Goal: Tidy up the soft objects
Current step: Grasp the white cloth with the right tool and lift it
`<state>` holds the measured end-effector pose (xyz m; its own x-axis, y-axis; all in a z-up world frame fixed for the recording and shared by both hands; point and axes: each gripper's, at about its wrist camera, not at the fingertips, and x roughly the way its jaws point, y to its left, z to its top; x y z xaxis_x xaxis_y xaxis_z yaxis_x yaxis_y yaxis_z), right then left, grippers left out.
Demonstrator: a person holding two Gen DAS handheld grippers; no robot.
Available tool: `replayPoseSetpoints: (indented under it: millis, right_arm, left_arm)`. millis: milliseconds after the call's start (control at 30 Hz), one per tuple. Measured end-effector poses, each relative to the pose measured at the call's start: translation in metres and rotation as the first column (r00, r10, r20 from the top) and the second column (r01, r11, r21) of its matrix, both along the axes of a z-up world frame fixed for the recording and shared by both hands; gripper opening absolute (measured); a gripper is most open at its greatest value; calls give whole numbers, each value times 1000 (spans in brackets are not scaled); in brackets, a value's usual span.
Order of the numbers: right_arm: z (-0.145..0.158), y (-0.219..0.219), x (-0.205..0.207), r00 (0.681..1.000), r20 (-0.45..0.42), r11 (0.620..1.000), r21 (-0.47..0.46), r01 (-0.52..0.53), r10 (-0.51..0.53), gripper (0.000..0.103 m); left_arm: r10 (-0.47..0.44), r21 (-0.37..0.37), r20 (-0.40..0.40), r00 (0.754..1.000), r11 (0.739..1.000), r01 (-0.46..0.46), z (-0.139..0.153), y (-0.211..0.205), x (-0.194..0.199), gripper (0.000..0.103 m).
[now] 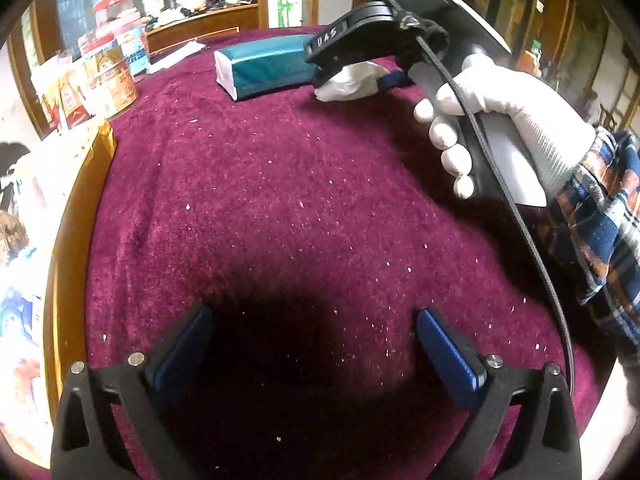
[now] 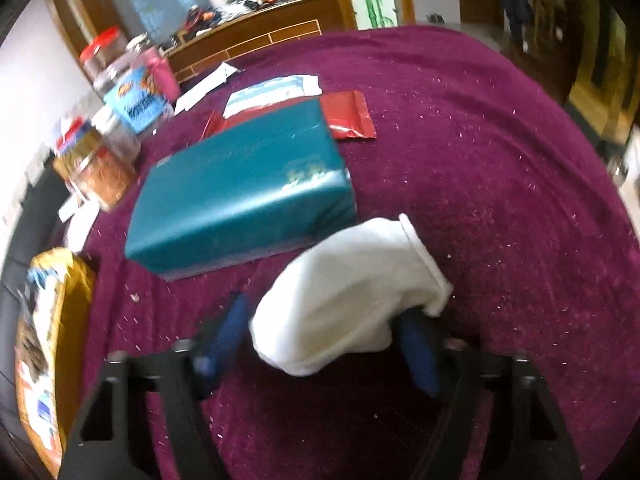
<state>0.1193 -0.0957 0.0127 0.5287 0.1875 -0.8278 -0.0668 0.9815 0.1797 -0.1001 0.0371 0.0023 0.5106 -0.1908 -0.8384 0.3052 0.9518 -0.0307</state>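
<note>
My right gripper (image 2: 324,336) is clamped on a white cloth (image 2: 344,296), near the teal tissue pack (image 2: 240,196). My left gripper (image 1: 316,356) gapes wide over the purple tablecloth (image 1: 280,200), holding nothing.

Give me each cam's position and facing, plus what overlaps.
Left wrist: on the left gripper, open and empty low over the maroon tablecloth, facing the teal tissue pack; shows the right gripper and gloved right hand.
Right wrist: on the right gripper, looking along its fingers at a white sock between them, the pack beyond.
Shared: pack, sock, cloth, jars.
</note>
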Motion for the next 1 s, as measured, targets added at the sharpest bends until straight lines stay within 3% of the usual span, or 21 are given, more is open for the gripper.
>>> replayPoseSetpoints:
  millis: [100, 233, 333, 467, 600, 733, 1000]
  right_arm:
    - [1, -6, -11, 1000, -13, 999, 30, -28, 28, 29]
    - [5, -27, -34, 1000, 12, 998, 63, -24, 23, 29]
    - [2, -44, -45, 1000, 26, 992, 124, -15, 12, 29]
    - [-6, -60, -45, 1000, 23, 970, 241, -14, 9, 29]
    - [-8, -65, -44, 1000, 26, 957, 288, -24, 18, 29]
    - [-6, -62, -46, 999, 38, 961, 272, -45, 36, 29]
    - [-7, -58, -47, 996, 28, 946, 314, -86, 81, 30]
  left_arm:
    - [-45, -12, -17, 999, 999, 45, 2, 2, -3, 102]
    - [-91, -159, -75, 993, 984, 78, 19, 19, 4, 102]
    - [-42, -170, -52, 998, 985, 33, 34, 28, 18, 102]
    - [9, -255, -85, 996, 967, -31, 43, 43, 46, 102]
    - [50, -241, -84, 995, 968, -69, 44, 47, 67, 102]
    - [72, -260, -110, 991, 961, -99, 37, 49, 86, 102]
    - [141, -304, -97, 985, 939, -164, 52, 85, 92, 102]
